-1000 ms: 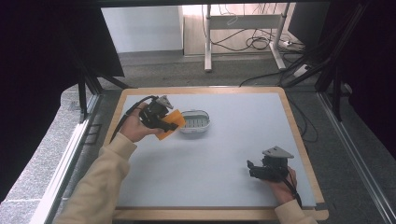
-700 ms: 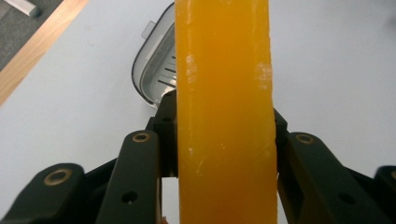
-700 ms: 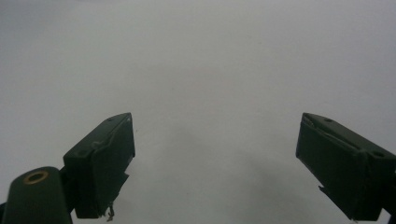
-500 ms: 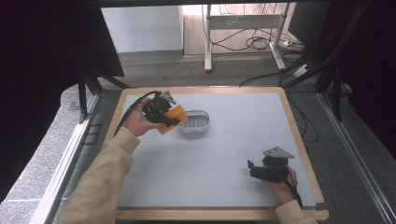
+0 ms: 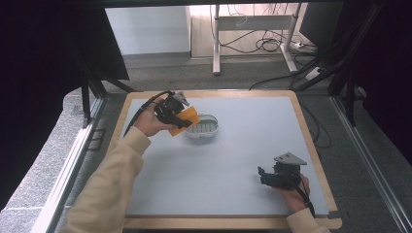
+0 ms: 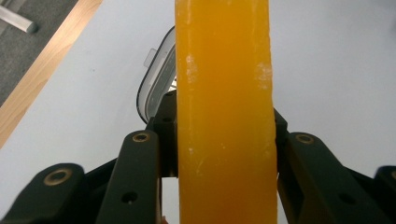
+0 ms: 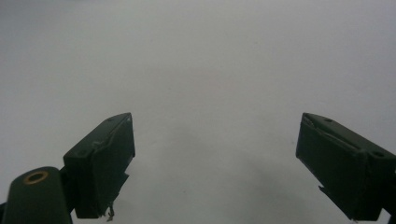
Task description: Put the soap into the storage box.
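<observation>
An orange block [image 5: 186, 119], thick and waxy like a bar of soap, is clamped between the jaws of my left gripper [image 5: 180, 119]. In the left gripper view the orange block [image 6: 224, 112] runs up the middle, with a black jaw pressed on each side. It hangs just left of a small clear oval dish [image 5: 203, 126] with a ribbed floor; the dish rim [image 6: 152, 84] peeks out behind the block. My right gripper [image 5: 262, 175] rests low at the front right of the table, jaws wide apart with nothing between them [image 7: 215, 163].
The pale grey table top [image 5: 243, 145] has a wooden border [image 5: 311, 141]. A black frame post [image 5: 87, 97] stands off the left edge. Desk legs and cables [image 5: 272, 43] lie on the floor beyond the far edge.
My left gripper has carried the orange block a little to the right and slightly up, closer to the dish. The right gripper has stayed put.
</observation>
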Action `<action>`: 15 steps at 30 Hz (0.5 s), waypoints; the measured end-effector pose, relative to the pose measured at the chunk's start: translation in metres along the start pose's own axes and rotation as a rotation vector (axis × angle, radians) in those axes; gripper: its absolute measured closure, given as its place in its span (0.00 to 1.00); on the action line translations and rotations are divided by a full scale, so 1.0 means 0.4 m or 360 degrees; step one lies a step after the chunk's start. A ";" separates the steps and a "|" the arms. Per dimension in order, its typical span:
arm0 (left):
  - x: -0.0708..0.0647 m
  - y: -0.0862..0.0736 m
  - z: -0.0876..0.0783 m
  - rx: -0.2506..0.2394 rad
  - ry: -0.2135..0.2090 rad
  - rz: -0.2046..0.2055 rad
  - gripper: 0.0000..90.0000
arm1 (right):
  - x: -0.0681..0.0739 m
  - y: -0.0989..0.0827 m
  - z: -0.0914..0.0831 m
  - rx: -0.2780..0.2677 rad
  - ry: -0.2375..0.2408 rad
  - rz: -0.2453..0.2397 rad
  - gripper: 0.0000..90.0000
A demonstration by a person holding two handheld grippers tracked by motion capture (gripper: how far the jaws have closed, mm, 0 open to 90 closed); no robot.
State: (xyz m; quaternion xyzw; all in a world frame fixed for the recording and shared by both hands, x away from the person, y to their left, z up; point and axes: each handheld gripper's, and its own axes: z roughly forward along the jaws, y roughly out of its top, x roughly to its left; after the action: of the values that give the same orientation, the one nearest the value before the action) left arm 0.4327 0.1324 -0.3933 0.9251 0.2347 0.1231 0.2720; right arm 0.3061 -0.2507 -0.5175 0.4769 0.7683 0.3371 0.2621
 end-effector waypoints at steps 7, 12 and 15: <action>-0.003 0.032 0.008 0.0008 -0.0020 0.0060 0.69 | 0.000 0.000 0.000 -0.0008 -0.0004 -0.0008 0.13; -0.001 0.045 0.009 0.0014 -0.0020 0.0078 0.69 | -0.001 -0.001 -0.002 -0.0006 -0.0007 -0.0006 0.13; 0.002 0.049 0.016 0.0016 -0.0023 0.0092 0.69 | -0.001 -0.002 -0.002 -0.0004 -0.0007 -0.0005 0.13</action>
State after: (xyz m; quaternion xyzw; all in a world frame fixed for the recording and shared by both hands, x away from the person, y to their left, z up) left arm 0.4428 0.1152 -0.3873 0.9337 0.2065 0.1232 0.2652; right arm 0.3053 -0.2515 -0.5174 0.4761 0.7681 0.3365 0.2648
